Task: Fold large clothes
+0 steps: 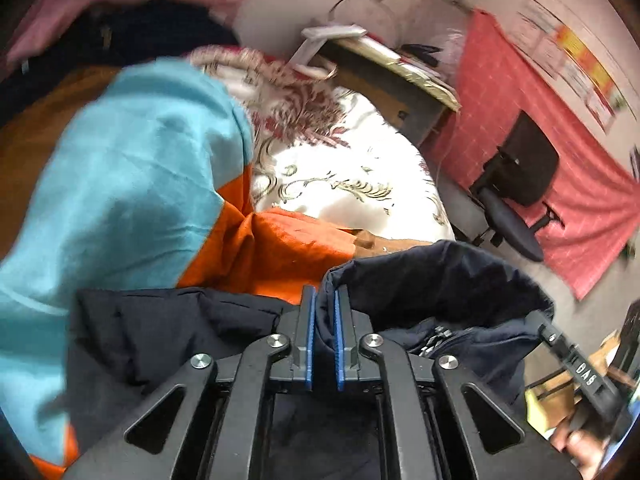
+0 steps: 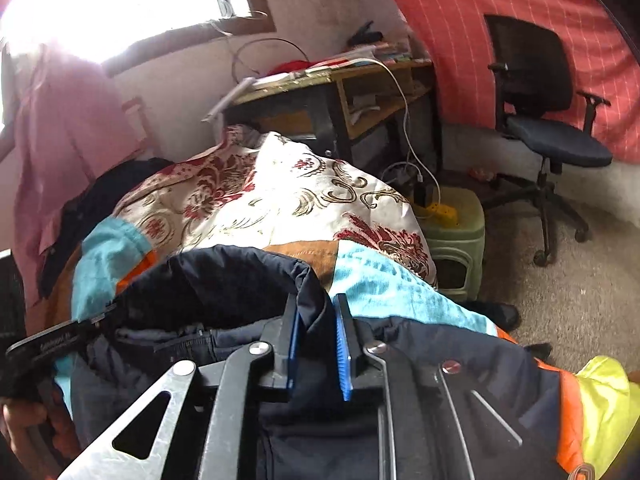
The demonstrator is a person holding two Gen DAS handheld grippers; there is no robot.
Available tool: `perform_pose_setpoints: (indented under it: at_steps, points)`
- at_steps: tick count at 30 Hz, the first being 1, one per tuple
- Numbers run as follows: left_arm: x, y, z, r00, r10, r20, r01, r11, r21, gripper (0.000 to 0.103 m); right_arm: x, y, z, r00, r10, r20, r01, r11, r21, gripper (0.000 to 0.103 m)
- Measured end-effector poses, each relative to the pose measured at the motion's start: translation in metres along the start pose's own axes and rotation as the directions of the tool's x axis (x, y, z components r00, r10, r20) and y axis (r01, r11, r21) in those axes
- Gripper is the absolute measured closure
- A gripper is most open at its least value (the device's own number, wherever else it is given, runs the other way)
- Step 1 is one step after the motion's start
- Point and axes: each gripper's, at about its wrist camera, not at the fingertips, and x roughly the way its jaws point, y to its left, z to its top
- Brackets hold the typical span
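On the bed, over its turquoise-and-orange patchwork cover [image 1: 132,168], the dark navy padded jacket [image 2: 224,280] is lifted by its edge. The left gripper [image 1: 325,336] and right gripper [image 2: 320,344] each pinch that edge. I judge that the fold is starting; next, both should carry the edge across evenly.

Desk [image 2: 320,80] and chair [image 2: 540,92] beyond bedding [image 2: 280,200]

Beside the office chair [image 1: 516,184], the wall poster [image 1: 572,52] is too blurred to read; the dark jacket [image 2: 224,280] runs off the frame's bottom edge.
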Motion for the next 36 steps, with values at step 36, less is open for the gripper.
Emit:
perform_pose_setpoints:
  at_steps: [36]
  points:
    - [-0.059, 0.014, -0.174, 0.999, -0.015, 0.051, -0.001, 0.955, 0.296, 0.09, -0.083, -0.022, -0.161, 0.998, -0.059, 0.005, 0.059, 0.982, -0.182, 0.064]
